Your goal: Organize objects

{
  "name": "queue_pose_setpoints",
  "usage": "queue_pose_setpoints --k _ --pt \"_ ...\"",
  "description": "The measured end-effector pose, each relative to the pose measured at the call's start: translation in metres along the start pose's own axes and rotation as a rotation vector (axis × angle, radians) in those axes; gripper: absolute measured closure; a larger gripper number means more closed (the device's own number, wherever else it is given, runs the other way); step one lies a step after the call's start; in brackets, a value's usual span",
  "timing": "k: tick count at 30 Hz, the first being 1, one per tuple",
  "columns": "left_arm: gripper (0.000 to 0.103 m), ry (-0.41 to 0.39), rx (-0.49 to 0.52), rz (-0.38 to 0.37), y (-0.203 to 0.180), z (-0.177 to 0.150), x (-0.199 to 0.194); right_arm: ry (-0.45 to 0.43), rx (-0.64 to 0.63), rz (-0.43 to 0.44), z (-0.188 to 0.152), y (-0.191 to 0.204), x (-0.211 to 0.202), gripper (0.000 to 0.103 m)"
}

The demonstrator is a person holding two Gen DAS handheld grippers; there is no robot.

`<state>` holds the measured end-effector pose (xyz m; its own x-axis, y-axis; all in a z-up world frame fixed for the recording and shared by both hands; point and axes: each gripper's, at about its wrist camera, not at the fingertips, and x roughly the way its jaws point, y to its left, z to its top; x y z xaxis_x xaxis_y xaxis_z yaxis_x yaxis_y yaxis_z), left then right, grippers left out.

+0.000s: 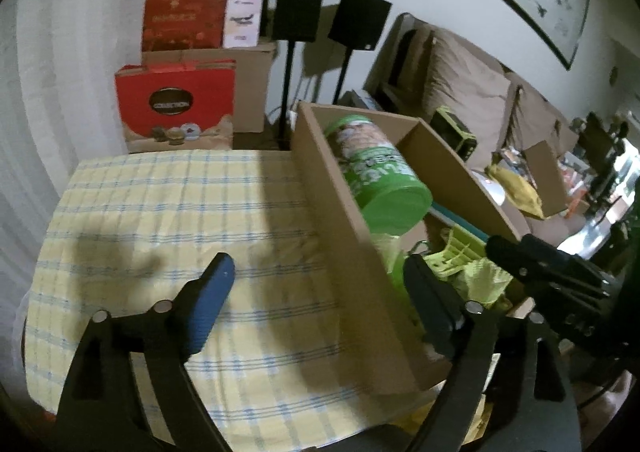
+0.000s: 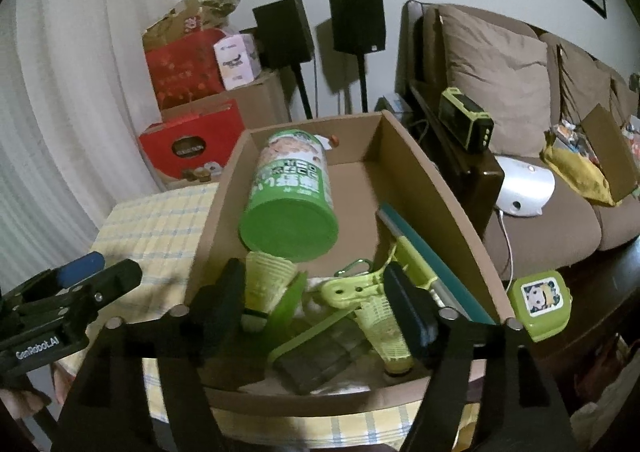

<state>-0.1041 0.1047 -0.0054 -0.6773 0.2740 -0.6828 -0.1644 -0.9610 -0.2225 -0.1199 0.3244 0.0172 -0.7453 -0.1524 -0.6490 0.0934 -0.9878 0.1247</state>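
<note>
A cardboard box point(image 2: 436, 192) stands on the yellow checked tablecloth point(image 1: 168, 220). In it lie a green canister point(image 2: 290, 200) on its side, yellow-green shuttlecocks point(image 2: 266, 282), a green clip point(image 2: 352, 288), a teal flat item point(image 2: 424, 248) and a clear lidded case point(image 2: 320, 356). My right gripper point(image 2: 316, 312) is open and empty, just above the box's near end. My left gripper point(image 1: 320, 300) is open and empty, straddling the box's left wall point(image 1: 344, 228). The canister also shows in the left wrist view point(image 1: 376, 168).
A small green case with a picture point(image 2: 540, 300) lies right of the box on the dark table. A sofa point(image 2: 520, 100) with cushions, a white device point(image 2: 524, 188) and a green gadget point(image 2: 466, 120) stand right. Red gift boxes point(image 1: 176, 104) and speakers point(image 1: 300, 8) stand behind.
</note>
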Motion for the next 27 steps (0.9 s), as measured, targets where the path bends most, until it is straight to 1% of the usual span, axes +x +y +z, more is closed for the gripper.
queue_pose_setpoints --k 4,6,7,9,10,16,20,27 --pt "0.006 -0.009 -0.007 0.032 0.014 -0.003 -0.009 -0.005 -0.017 0.018 0.000 0.009 -0.002 0.019" --pt "0.001 -0.011 -0.001 0.046 0.018 -0.005 -0.013 -0.009 -0.024 0.031 0.000 0.015 -0.004 0.014" --pt "0.000 -0.012 0.002 0.051 0.020 -0.006 -0.015 -0.011 -0.027 0.036 0.000 0.018 -0.005 0.012" --pt "0.000 -0.013 0.009 0.065 0.023 -0.007 -0.020 -0.015 -0.041 0.038 -0.001 0.024 -0.006 0.003" --pt "0.000 -0.012 0.013 0.070 0.025 -0.008 -0.022 -0.020 -0.051 0.033 -0.001 0.028 -0.008 0.001" --pt "0.000 -0.023 0.008 0.104 0.034 -0.014 -0.036 -0.031 -0.093 0.009 -0.005 0.045 -0.012 0.001" --pt "0.000 -0.042 0.000 0.134 0.041 -0.020 -0.048 -0.027 -0.091 0.011 -0.010 0.048 -0.015 0.001" --pt "0.000 -0.074 0.002 0.168 0.044 -0.030 -0.072 -0.048 -0.092 0.007 -0.020 0.049 -0.029 0.001"
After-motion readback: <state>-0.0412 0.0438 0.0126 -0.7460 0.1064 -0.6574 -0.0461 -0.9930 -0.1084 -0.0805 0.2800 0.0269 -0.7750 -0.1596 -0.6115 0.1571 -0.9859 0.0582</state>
